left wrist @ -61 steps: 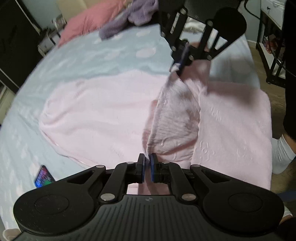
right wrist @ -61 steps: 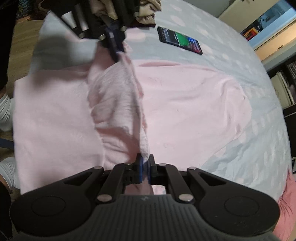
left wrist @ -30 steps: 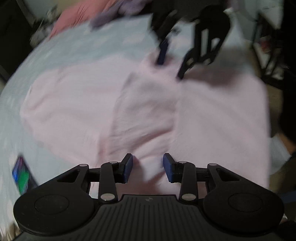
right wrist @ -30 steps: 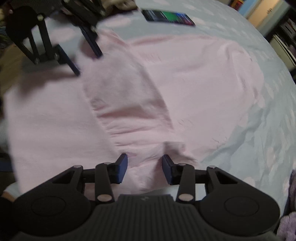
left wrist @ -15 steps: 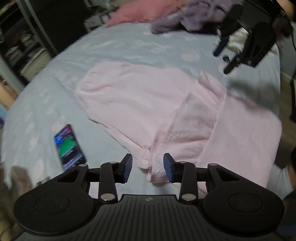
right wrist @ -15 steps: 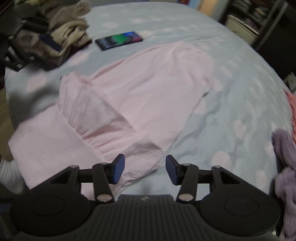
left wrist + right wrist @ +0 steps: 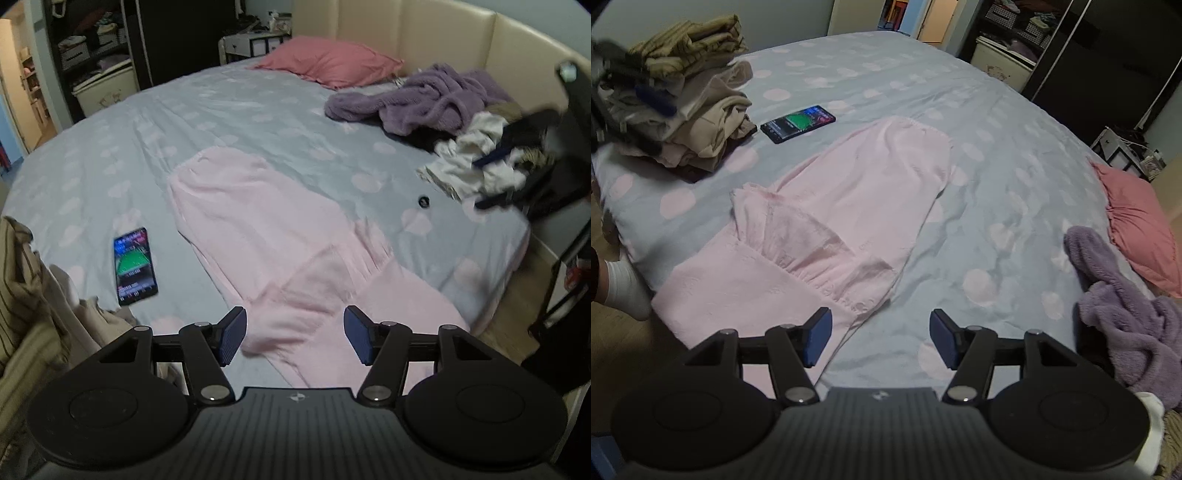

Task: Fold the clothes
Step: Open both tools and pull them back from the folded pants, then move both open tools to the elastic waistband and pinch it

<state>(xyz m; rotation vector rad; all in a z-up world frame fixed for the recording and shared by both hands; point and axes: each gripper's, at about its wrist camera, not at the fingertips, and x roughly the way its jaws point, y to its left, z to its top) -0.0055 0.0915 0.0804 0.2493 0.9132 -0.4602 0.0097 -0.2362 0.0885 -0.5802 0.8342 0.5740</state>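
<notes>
Left wrist view, from left to right: a pile of striped and beige folded clothes (image 7: 26,280) sits at the bed's near edge; a phone (image 7: 135,266) with a lit screen lies face up on the pale blue dotted sheet (image 7: 184,122); the pink garment (image 7: 280,254) lies spread flat on the sheet, one side panel folded over its middle and its lower end reaching the bed's edge. The left gripper (image 7: 295,336) hangs above the garment, its jaws opening, blue pads apart with nothing between them. Farther right, a pink pillow (image 7: 332,61) rests at the headboard, a purple fleece garment (image 7: 436,103) lies crumpled, and a heap of mixed unfolded clothes (image 7: 480,162) sits beside it. The right gripper (image 7: 517,177) appears blurred over that heap. Right wrist view: the right gripper (image 7: 879,339) is held above the sheet just beside the garment's hem, jaws opening and empty. A white sock (image 7: 624,291) shows at the left edge.
</notes>
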